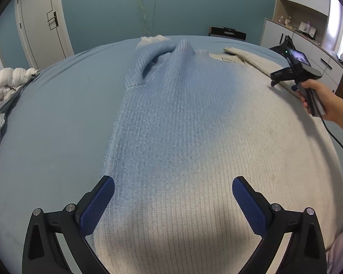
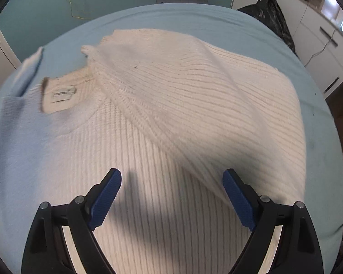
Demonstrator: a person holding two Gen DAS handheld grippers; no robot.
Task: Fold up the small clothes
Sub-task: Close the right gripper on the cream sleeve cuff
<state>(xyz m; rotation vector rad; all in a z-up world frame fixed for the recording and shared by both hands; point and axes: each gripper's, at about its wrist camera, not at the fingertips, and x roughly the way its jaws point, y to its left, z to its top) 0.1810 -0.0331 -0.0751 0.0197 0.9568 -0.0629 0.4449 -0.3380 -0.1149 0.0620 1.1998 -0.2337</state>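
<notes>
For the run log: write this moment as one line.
sweater spread on bed | left gripper open | right gripper open | nothing held

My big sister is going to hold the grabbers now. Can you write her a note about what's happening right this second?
Left gripper: open, holding nothing, above the hem of the ribbed knit sweater that fades blue to cream.
Right gripper: open, holding nothing, above the cream side near its shoulder.
The sweater lies on the light blue bed sheet. Blue sleeve folded across the chest; cream sleeve looks folded in too.
Left to do: fold the body and tidy it.
</notes>
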